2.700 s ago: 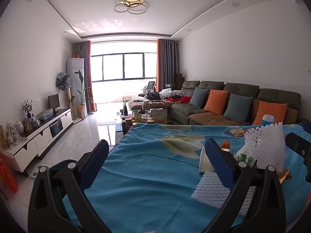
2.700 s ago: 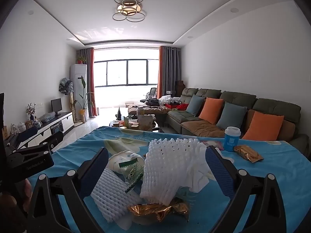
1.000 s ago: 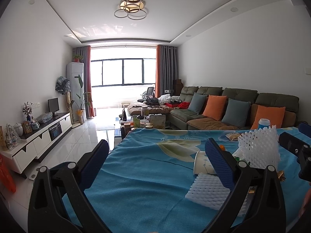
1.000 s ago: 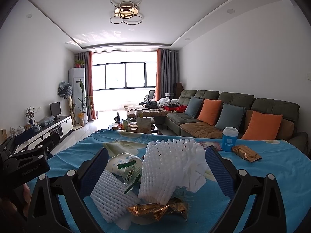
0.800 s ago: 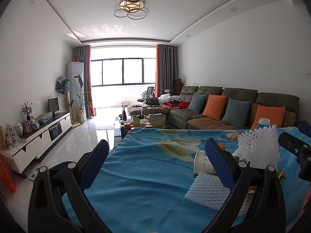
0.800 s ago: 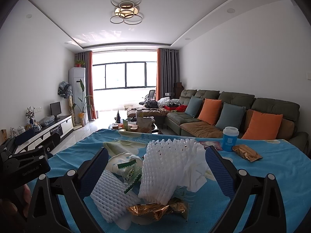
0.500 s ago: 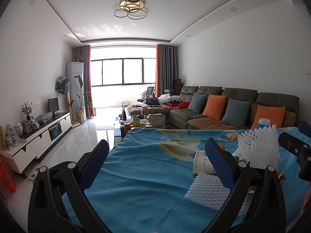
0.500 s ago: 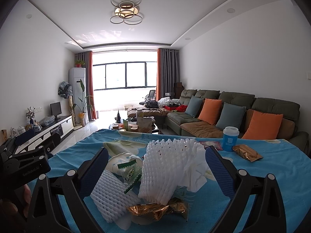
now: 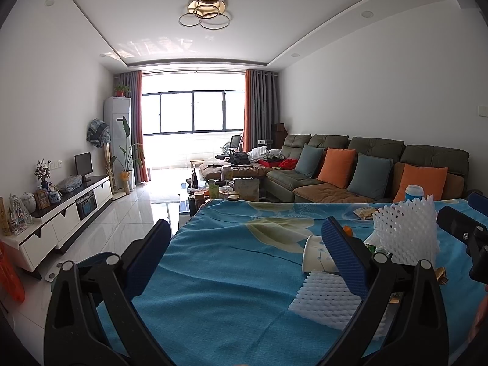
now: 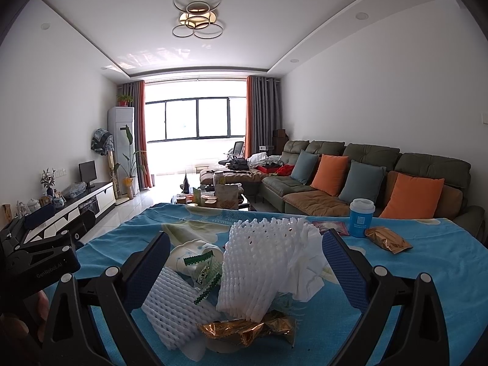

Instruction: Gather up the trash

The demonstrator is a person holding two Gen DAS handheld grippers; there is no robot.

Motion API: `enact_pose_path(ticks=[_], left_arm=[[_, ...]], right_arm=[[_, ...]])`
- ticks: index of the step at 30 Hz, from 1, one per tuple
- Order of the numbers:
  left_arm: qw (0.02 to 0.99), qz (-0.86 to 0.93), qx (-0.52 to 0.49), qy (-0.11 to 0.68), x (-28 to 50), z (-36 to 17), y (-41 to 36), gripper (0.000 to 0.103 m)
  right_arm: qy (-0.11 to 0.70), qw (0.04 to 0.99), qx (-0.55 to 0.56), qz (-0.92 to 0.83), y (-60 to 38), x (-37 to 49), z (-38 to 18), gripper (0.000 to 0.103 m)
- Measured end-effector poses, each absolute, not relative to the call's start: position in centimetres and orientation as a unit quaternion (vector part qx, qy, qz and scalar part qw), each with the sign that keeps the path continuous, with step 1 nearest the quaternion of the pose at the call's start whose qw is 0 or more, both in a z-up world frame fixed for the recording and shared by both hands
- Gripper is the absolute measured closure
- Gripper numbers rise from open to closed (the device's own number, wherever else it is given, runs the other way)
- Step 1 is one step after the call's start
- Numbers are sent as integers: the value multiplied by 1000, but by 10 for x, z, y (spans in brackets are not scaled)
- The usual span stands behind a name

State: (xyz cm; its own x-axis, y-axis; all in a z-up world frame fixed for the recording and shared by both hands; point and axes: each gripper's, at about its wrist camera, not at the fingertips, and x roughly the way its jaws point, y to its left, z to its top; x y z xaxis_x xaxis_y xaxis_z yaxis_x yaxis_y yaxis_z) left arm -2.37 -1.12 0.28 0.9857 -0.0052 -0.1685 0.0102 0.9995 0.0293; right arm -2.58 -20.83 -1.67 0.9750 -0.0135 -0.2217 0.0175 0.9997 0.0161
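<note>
Across the blue-clothed counter (image 10: pixel 427 289) the trash lies in one heap near the close edge, and nothing is gathered yet, so this looks like the approach before a first pick. Largest in the heap is the upright white foam net (image 10: pixel 262 268), with crumpled tissue (image 10: pixel 308 262) touching its right side. A flatter foam net (image 10: pixel 174 308) lies just left of it, against a tipped paper cup (image 10: pixel 192 253). Green-and-white wrappers (image 10: pixel 204 274) sit between the two nets, and a gold foil wrapper (image 10: pixel 247 329) lies at the front. Well apart, a blue lidded cup (image 10: pixel 361 218) stands beside another gold packet (image 10: pixel 387 239).

Framing the heap, the right gripper (image 10: pixel 244 271) holds its fingers wide and empty. Off to the heap's left, the left gripper (image 9: pixel 244 256) is equally wide and empty over bare cloth.

Next, I judge, the right fingers should advance and close on the tall net; being soft, it will crush.
</note>
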Motion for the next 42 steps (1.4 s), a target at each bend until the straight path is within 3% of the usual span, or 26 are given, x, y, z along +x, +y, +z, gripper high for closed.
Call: enact_pose_path(ticks=[24,34,42], left_arm=[[995,-12,19,100,-16,-6,-14,6],[979,-73,41,187,16,-32,-24,6],[949,-161,32,268,41,-60,-34,6]], right_arm=[[120,993,18,-4,-213,-23,-20,7],[174,983,52,18,-226,-6,-33,7],[231,968,84,53,-231,13,-50,38]])
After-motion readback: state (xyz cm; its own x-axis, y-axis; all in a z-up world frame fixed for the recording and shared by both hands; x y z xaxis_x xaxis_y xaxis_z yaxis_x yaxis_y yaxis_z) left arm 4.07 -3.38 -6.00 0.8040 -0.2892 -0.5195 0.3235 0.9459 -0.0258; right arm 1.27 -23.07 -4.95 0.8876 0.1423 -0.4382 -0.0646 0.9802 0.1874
